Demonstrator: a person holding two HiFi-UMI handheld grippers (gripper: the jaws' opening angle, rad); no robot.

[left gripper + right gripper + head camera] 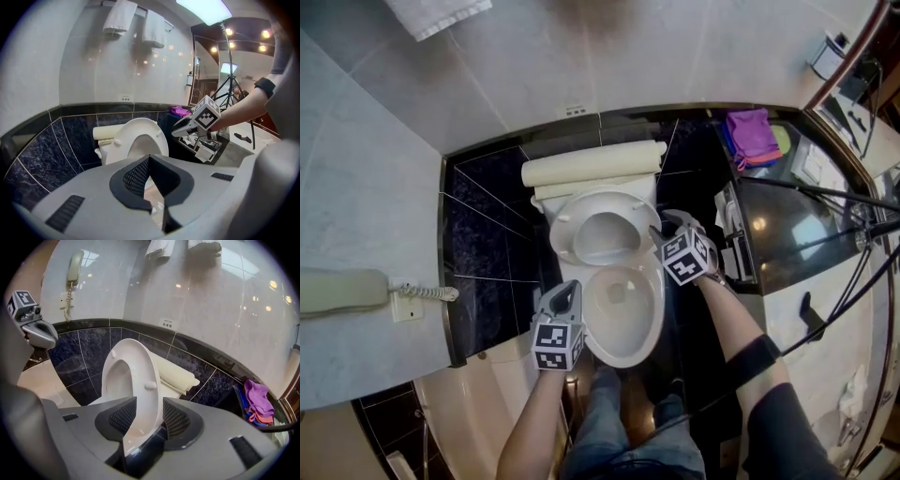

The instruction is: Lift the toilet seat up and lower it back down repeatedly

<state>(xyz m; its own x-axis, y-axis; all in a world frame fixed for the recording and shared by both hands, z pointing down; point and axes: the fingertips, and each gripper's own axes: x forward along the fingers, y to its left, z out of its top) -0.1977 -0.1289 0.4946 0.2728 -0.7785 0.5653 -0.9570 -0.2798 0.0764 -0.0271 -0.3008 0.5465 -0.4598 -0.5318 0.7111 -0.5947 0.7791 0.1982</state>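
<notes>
**Student:** Where is the toilet seat (565,230) standing in this plate?

**Instructor:** It is standing raised, close to upright, above the open bowl (623,358). It is leaning back toward the cream tank (592,167); whether the two are touching cannot be made out. In the right gripper view its ring (143,380) is rising edge-on.

**Student:** What are the tongs doing?

**Instructor:** The right gripper (149,411) is straddling the seat's edge with its jaws spread. The seat is sitting between the pads, and a slit is showing on one side, so nothing is being clamped. The left gripper (149,159) is hanging just beside the bowl's left rim, jaws closed tip to tip and gripping nothing.

**Student:** How much room is lying around the edges?

**Instructor:** On the left, the dark tiled wall (487,234) and a cream ledge (487,394) are leaving only a narrow strip beside the bowl. On the right, a glossy dark unit (787,225) is crowding in near the right gripper's marker cube (684,255). Thin tripod legs (825,192) are crossing above that unit. The person's legs (609,422) are closing off the front of the bowl.

**Student:** Is anything else standing around?

**Instructor:** A wall handset (342,291) with a coiled cord, hanging towels (159,247) and a purple cloth (750,136) are all lying well apart from the seat.
</notes>
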